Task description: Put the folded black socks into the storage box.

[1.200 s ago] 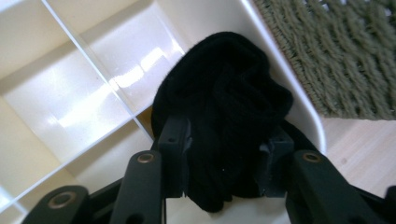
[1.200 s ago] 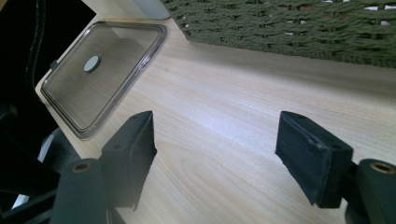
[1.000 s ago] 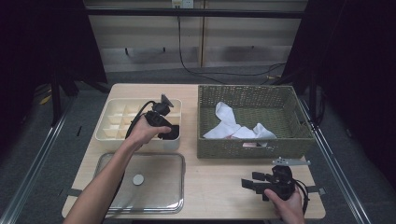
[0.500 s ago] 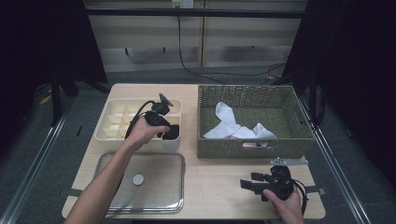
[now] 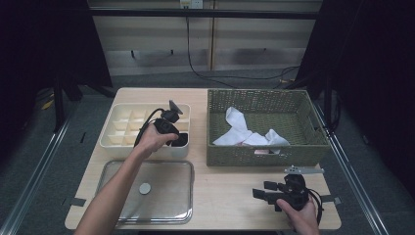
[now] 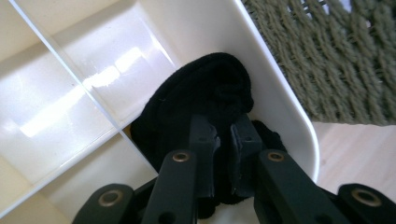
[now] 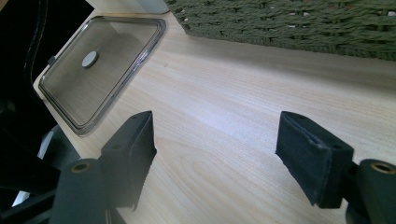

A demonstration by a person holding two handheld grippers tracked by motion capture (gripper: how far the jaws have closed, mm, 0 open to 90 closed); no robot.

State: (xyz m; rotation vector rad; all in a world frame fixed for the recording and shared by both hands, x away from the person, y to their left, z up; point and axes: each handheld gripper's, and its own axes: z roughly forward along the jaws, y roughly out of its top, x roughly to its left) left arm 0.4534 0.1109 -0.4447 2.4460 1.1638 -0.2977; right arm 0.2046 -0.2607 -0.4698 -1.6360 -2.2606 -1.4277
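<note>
Over on the left half of the table in the high view, the left gripper (image 5: 174, 135) is dipped into the near right compartment of the cream divided organizer tray (image 5: 117, 128), right where a black sock (image 5: 180, 140) sits, and its jaws have just been closing. Beside the tray is a green woven basket (image 5: 293, 105) with white socks (image 5: 237, 128) piled inside, and a clear lid (image 5: 166, 198) with a round knob lies near the front edge. The right gripper (image 5: 262, 194) rests low at the near right, well apart from everything. Switching to the left gripper view, the left gripper's (image 6: 222, 140) jaws are pinched narrow with a fold of the black sock (image 6: 196, 88) bunched between the pads, tucked against the tray's (image 6: 280, 93) outer wall. My guess is it handles like any knit sock: light, floppy, nothing to break, not slippery, so pinching a thick fold near the middle should carry it, though a loose end may drag on the divider. From the right gripper view, the right gripper (image 7: 215, 144) stands wide over bare wood, nothing in it, with the lid (image 7: 116, 51) and basket (image 7: 289, 23) beyond. No brand, label or readable writing anywhere that I can spot.
</note>
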